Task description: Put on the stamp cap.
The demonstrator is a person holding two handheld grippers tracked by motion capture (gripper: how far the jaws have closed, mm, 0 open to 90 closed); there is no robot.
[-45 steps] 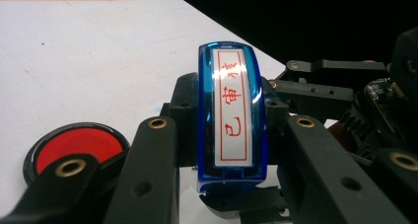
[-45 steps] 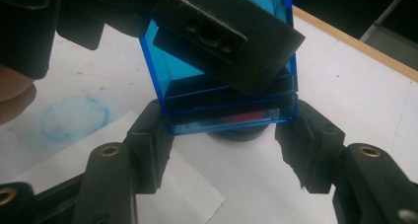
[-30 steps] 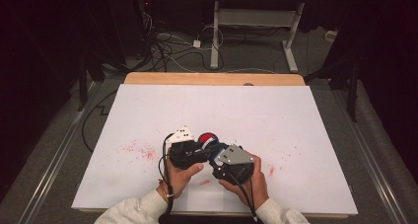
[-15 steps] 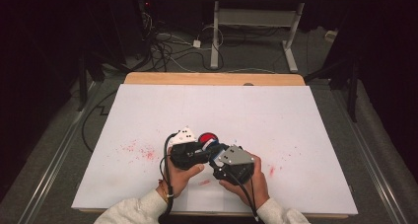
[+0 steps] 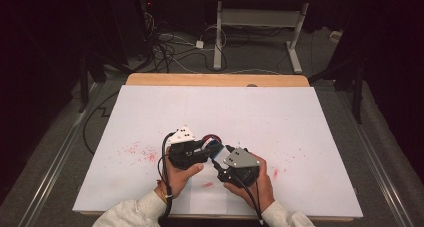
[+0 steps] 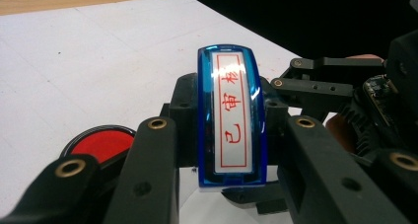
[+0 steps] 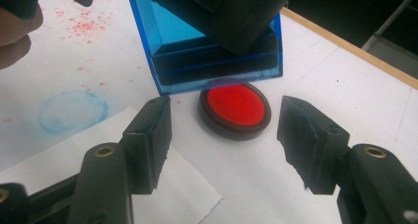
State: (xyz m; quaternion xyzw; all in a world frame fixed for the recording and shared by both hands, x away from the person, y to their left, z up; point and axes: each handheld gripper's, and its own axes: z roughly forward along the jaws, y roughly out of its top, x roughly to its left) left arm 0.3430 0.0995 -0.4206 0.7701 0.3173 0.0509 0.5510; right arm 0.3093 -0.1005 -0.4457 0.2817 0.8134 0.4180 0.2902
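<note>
We look down on the white table sheet [image 5: 280,117], speckled with red ink marks, and both hands [image 5: 182,174] are parked close together near its front edge — neither has travelled at all over the last second. The one real change is at the right gripper [image 7: 224,120]: its jaws have just been opening, and in the right gripper view they now stand apart with nothing between the pads, just bare sheet and a loose slip of white paper [image 7: 162,184] below them. So it looks like we have let go on that side.

The left gripper [image 6: 229,130] is clamped on the blue stamp [image 6: 231,115], gripping its flanks, the label with red characters facing up at its camera. From the right gripper view that blue stamp [image 7: 207,41] hangs tilted just above the red ink pad [image 7: 235,109], which sits flat on the sheet in its dark round case; we cannot tell whether stamp and pad are touching.

Our reading: the stamp rides on the left gripper alone now, and it is poised for inking, with the paper slip close by as the likely target for the print. Small thing, a faint blue ring [image 7: 73,110] stains the sheet beside the slip.
</note>
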